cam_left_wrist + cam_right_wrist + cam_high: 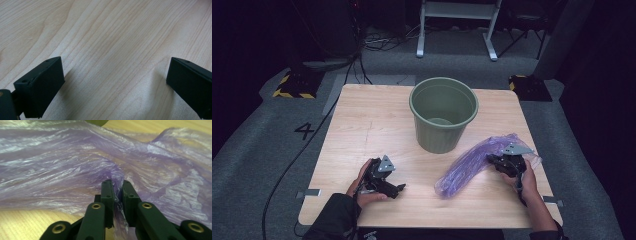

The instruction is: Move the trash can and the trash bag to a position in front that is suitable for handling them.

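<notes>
A crumpled purple plastic bag (472,160) lies on the wooden table (362,125), stretched from front centre toward the right edge. My right gripper (501,164) is at the bag's right end, shut on a pinched fold of the film (117,195); the thin purple plastic bag (62,165) spreads out ahead of the jaws. A green bucket (443,114) stands upright and looks empty, behind the bag at the table's middle. My left gripper (398,189) rests low at the front left, open, its jaws wide apart over bare wood (112,50) with nothing between them.
The table's front edge is close under both hands. Beyond the table are grey carpet, cables and the white legs of a stand (457,25). Yellow-black striped floor blocks (292,85) sit off the far corners.
</notes>
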The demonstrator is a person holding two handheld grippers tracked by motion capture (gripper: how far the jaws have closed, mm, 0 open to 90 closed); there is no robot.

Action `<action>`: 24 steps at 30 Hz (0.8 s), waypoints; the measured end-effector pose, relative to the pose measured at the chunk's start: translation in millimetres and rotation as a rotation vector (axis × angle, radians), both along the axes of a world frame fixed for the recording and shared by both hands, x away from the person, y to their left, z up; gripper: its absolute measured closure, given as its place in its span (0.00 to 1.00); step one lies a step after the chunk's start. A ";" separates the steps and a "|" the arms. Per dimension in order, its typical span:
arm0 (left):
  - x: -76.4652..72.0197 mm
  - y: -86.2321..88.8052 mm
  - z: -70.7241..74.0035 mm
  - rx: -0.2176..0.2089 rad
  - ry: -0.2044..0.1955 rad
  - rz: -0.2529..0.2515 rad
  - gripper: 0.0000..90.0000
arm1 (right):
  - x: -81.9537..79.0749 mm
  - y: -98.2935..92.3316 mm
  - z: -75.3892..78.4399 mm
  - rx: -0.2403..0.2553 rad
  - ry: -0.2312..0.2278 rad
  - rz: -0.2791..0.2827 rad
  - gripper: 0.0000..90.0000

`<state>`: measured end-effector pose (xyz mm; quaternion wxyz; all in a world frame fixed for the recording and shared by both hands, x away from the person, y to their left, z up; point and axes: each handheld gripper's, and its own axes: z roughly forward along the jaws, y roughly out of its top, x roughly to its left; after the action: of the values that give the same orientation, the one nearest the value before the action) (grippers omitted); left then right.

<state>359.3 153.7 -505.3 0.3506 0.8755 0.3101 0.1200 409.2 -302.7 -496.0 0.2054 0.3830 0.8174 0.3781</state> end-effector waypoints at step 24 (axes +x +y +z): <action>-1.0 1.6 0.0 0.002 -0.002 -0.005 0.01 | -0.3 -9.4 3.1 0.003 -0.011 -0.034 0.97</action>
<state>358.3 155.2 -505.3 0.3503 0.8765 0.3076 0.1201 408.9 -312.2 -492.9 0.2157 0.3950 0.8091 0.3779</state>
